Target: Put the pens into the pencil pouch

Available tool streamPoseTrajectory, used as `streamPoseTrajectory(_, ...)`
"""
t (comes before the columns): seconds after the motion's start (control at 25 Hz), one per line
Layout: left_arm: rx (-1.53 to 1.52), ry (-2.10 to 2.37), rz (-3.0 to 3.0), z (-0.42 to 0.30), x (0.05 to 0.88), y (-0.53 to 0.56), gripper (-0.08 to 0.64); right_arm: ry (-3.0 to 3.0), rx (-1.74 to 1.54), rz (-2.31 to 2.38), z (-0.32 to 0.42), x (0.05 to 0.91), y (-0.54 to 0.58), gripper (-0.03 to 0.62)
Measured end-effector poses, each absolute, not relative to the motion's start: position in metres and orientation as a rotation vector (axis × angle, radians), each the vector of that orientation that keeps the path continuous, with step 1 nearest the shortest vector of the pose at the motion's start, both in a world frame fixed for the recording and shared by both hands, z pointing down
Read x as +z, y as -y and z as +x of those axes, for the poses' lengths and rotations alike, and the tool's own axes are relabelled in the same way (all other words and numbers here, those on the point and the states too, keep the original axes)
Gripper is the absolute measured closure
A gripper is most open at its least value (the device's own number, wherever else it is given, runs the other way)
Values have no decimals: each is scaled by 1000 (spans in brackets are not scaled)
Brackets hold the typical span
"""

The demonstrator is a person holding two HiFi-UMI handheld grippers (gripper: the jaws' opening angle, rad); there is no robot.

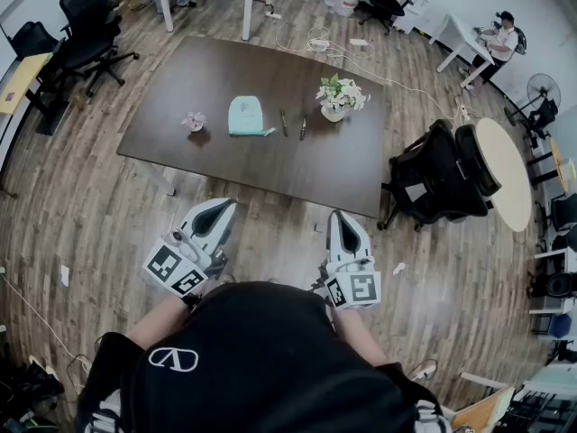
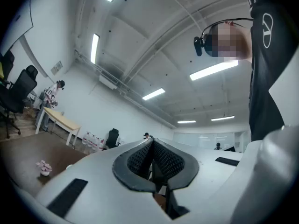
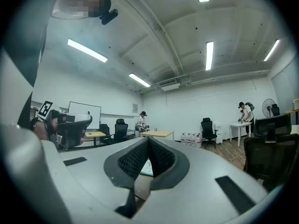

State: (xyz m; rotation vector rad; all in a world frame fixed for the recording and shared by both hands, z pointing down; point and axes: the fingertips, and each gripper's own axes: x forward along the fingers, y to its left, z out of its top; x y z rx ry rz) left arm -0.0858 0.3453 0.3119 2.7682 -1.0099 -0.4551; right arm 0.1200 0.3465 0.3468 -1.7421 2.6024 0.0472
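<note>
A mint-green pencil pouch (image 1: 245, 115) lies on the dark brown table (image 1: 207, 147), with two dark pens (image 1: 283, 122) (image 1: 303, 128) just to its right. I stand back from the table's near edge. My left gripper (image 1: 224, 209) and right gripper (image 1: 336, 220) are held close to my body over the wood floor, well short of the table. Both are shut with nothing between their jaws. In the left gripper view the left gripper (image 2: 151, 142) tilts up toward the ceiling. The right gripper (image 3: 147, 140) points level, and a sliver of the pouch (image 3: 146, 168) shows between its jaws.
A small pink flower pot (image 1: 195, 121) stands left of the pouch and a white flower pot (image 1: 338, 97) right of the pens. A black office chair (image 1: 442, 174) sits by the table's right corner. More chairs (image 1: 86, 25) and desks ring the room; people sit at the far side.
</note>
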Motion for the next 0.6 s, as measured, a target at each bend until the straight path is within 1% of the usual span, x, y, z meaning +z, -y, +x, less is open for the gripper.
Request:
streamPoseTrajectory(0.44,-454,1005,2762,-86,314,-346,557,-2572,-11,-1695,118,349,-349,594)
streamPoseTrajectory(0.6,-447,1006,2761,-85,316,-346,557,-2551,19,-1657,118,341,-351,592)
